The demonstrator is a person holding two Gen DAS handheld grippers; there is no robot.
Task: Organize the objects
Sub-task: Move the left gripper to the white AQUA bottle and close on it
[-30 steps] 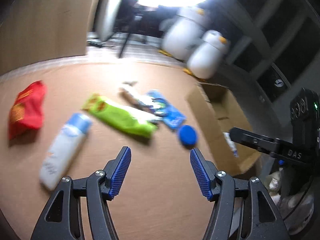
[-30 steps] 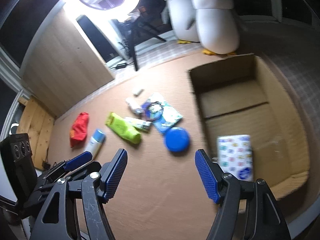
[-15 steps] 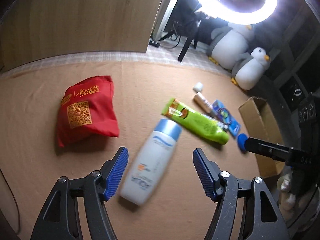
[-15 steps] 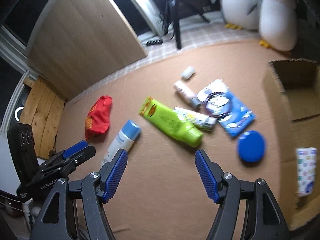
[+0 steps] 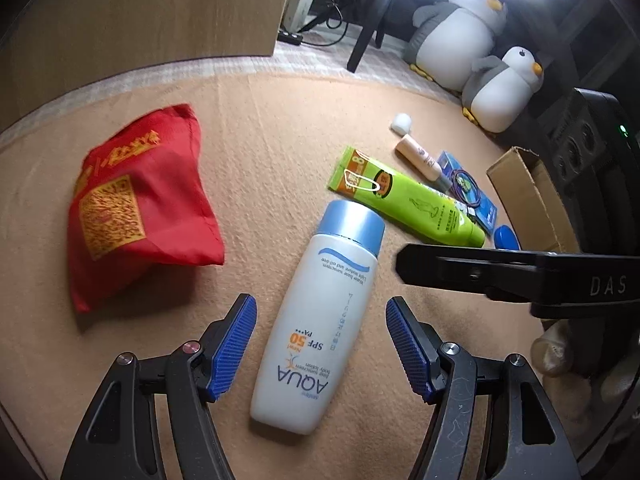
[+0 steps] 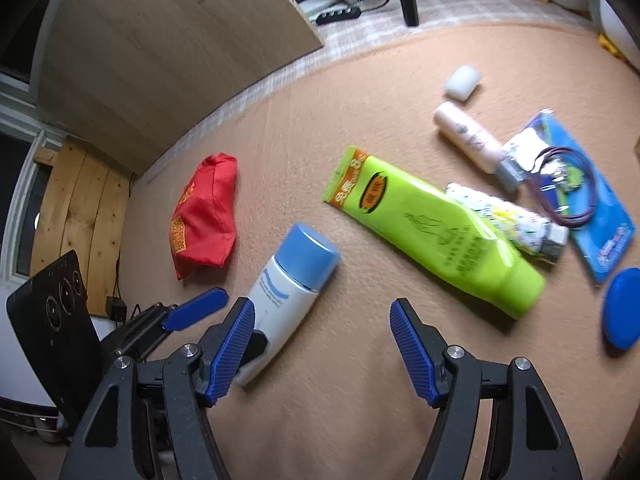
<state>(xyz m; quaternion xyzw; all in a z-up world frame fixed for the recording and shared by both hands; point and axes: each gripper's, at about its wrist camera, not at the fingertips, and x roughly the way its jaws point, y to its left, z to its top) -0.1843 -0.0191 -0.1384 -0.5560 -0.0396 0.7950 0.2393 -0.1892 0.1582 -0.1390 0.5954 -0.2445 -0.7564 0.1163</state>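
Progress: the sorting looks barely begun; the floor mat [image 5: 280,128] holds nearly everything loose, and only a corner of the cardboard box [image 5: 528,196] shows, its inside hidden.
Left to do: sunscreen bottle [image 5: 316,320], red pouch [image 5: 136,204], green tube [image 5: 408,200], slim cream tube [image 5: 420,158], small white cap [image 5: 401,122], blue card pack [image 6: 588,200], patterned tube [image 6: 508,216] and blue round lid [image 6: 624,308] all lie outside the box.
Left gripper [image 5: 320,348]: jaws apart, straddling the lower half of the sunscreen bottle without pressing it; likely the next pick.
Right gripper [image 6: 322,348]: jaws apart, empty, over bare mat between bottle and green tube.
Left view only: the box corner and two penguin plush toys [image 5: 480,60].
Right view only: the patterned tube beside the green tube, and the card pack's looped cord.
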